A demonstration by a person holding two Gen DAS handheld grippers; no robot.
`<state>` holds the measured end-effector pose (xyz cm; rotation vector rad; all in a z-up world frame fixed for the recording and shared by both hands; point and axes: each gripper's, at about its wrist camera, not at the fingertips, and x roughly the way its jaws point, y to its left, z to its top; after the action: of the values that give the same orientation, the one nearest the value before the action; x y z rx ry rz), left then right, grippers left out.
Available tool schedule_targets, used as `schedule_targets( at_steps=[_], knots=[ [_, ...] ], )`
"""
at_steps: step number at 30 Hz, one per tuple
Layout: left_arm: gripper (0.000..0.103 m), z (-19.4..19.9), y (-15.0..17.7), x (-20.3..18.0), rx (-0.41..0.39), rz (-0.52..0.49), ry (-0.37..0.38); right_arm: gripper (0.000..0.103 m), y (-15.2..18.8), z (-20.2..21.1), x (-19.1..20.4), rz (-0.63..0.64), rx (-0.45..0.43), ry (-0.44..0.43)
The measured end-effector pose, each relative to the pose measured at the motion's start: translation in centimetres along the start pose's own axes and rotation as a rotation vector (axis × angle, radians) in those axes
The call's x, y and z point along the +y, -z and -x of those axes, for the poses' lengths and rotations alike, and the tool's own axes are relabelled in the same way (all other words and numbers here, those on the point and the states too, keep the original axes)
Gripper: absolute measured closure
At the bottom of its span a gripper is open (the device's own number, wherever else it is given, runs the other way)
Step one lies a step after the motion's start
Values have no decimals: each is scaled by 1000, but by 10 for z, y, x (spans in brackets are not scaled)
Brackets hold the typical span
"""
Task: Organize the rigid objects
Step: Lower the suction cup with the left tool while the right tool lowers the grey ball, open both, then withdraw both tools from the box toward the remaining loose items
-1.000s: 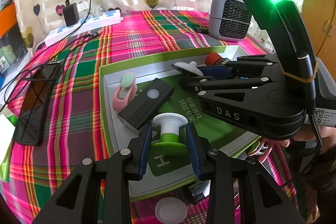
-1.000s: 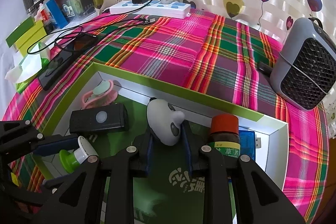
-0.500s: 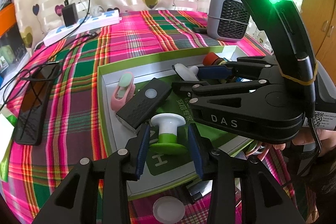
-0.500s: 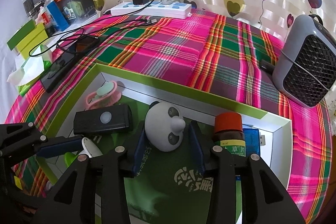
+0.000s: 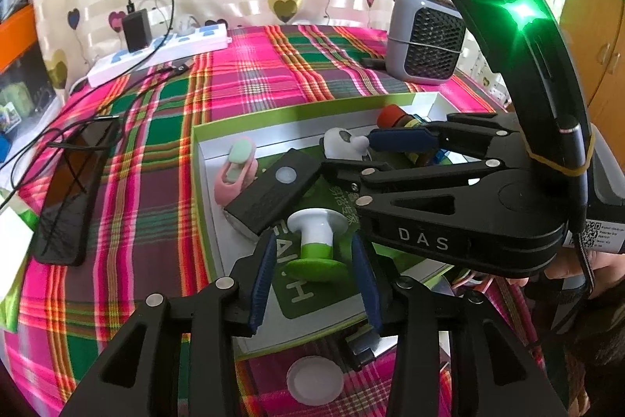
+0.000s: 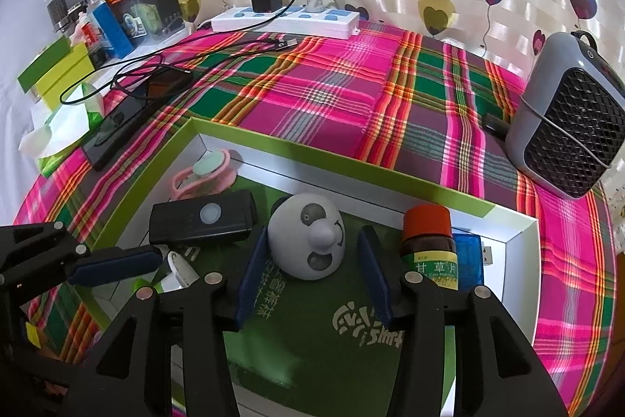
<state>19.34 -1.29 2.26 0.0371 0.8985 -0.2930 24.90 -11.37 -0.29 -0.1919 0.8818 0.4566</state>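
Here, a plaid tablecloth (image 6: 351, 96) in pink and green carries a shallow green-rimmed box (image 6: 351, 165) in which the rigid objects are being gathered. A grey fan heater (image 6: 570, 120) stands on the cloth beyond the box's far right corner, well apart from the work.

Inside the box, from left to right in the right wrist view, lie a pink clip (image 6: 205, 172), a black remote (image 6: 203, 219), a grey panda figure (image 6: 308, 241) and a brown bottle with a red cap (image 6: 427, 241), with a blue item just behind the bottle.

The right gripper (image 6: 310, 280) straddles the panda figure, its jaws opening and the blue pads clear of the figure on both sides; the figure rests on the box floor, directly ahead between the pads.

The left gripper (image 5: 312, 278) likewise brackets a white-and-green spool (image 5: 318, 243), jaws opening, pads off it. The spool stands on its green base on the box floor, its axis tilted slightly away from the gripper.

Each hand appears to be letting go of its own piece; any retreat should run straight back along the fingers, since remote and bottle sit just beside them.
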Motion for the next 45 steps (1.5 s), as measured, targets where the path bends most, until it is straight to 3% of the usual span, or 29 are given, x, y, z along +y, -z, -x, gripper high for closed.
schedule_targets(
  at_steps=[26,45],
  knots=[
    [64,38,18,-1,-48,16,-22,54,19,39,10,-67,-71,-8],
    [64,78,57,17,-100,94,-14,54,74,87,6,-197,-153,8]
  ],
)
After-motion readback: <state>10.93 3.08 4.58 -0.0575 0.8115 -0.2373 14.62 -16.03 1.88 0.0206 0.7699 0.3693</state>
